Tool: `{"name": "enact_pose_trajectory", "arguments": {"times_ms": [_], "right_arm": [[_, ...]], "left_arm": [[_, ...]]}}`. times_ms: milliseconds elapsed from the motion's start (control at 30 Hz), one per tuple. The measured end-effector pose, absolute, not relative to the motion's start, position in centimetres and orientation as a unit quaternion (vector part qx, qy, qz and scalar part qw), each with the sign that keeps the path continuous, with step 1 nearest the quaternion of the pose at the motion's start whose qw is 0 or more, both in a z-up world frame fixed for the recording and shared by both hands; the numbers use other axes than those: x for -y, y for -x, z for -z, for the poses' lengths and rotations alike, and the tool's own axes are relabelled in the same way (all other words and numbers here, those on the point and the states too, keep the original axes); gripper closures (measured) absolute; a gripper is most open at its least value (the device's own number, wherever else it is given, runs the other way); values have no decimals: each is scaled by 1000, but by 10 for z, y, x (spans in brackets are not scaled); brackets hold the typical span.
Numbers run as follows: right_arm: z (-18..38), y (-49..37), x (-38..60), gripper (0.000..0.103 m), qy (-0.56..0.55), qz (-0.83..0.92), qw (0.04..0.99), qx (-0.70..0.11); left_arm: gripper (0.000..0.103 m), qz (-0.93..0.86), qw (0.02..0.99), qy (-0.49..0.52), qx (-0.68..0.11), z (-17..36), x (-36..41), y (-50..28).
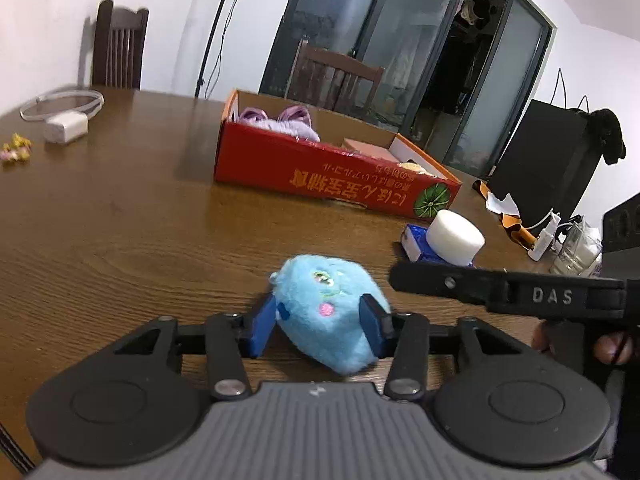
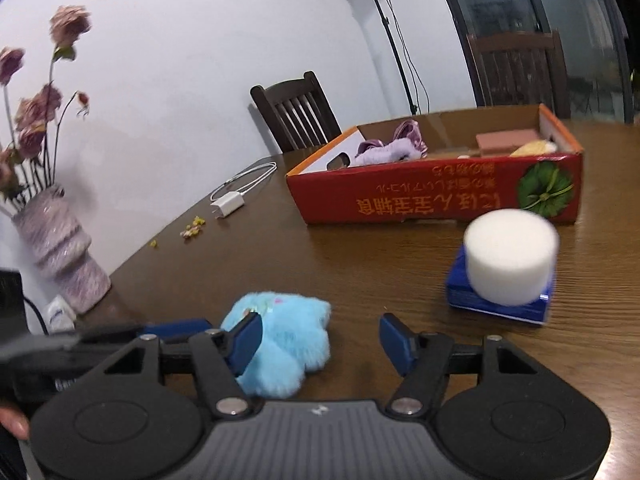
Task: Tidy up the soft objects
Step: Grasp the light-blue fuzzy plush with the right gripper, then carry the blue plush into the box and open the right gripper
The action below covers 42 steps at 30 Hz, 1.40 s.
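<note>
A fluffy light-blue plush toy (image 1: 324, 312) lies on the wooden table (image 1: 140, 220). My left gripper (image 1: 319, 310) is shut on it, its blue pads pressing into both sides. In the right wrist view the same blue plush toy (image 2: 288, 336) sits low on the left. My right gripper (image 2: 320, 322) stands open beside it, with only bare table between its pads. A white foam cylinder (image 2: 510, 256) rests on a small blue box (image 2: 496, 310) ahead of it. The red cardboard box (image 1: 320, 176) holds a purple plush (image 1: 288, 124) and a yellow soft thing (image 2: 532, 147).
A vase of dried flowers (image 2: 60, 256) stands at the table's left edge. A white charger with its cable (image 1: 66, 126) and small crumbs (image 1: 16, 150) lie at the far left. Chairs stand behind the table. A black bag (image 1: 548, 160) and small bottles (image 1: 544, 236) crowd the right.
</note>
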State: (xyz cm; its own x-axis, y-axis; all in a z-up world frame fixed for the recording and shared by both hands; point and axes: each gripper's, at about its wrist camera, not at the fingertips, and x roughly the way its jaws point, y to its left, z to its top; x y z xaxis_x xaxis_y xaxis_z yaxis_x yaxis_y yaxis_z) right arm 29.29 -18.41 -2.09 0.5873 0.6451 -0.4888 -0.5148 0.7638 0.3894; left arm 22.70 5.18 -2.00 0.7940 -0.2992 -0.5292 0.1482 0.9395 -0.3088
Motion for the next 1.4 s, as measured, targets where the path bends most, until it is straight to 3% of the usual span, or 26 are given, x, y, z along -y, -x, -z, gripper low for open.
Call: {"name": "enact_pose_trajectory", "arguments": {"times_ms": [167, 367, 933, 1167, 1400], "right_arm": [[34, -310, 166, 42, -107, -342, 871, -334], [44, -317, 166, 63, -147, -359, 853, -349], [-12, -232, 230, 67, -154, -318, 895, -274], [-45, -258, 263, 71, -162, -298, 911, -235], [-94, -389, 273, 75, -154, -283, 920, -224]], "left_arm": [[59, 142, 926, 168, -306, 30, -64, -237], [61, 154, 912, 212, -316, 34, -73, -243], [62, 223, 917, 196, -265, -16, -17, -199], [64, 261, 916, 188, -241, -56, 5, -264], [64, 266, 908, 198, -255, -91, 8, -413]]}}
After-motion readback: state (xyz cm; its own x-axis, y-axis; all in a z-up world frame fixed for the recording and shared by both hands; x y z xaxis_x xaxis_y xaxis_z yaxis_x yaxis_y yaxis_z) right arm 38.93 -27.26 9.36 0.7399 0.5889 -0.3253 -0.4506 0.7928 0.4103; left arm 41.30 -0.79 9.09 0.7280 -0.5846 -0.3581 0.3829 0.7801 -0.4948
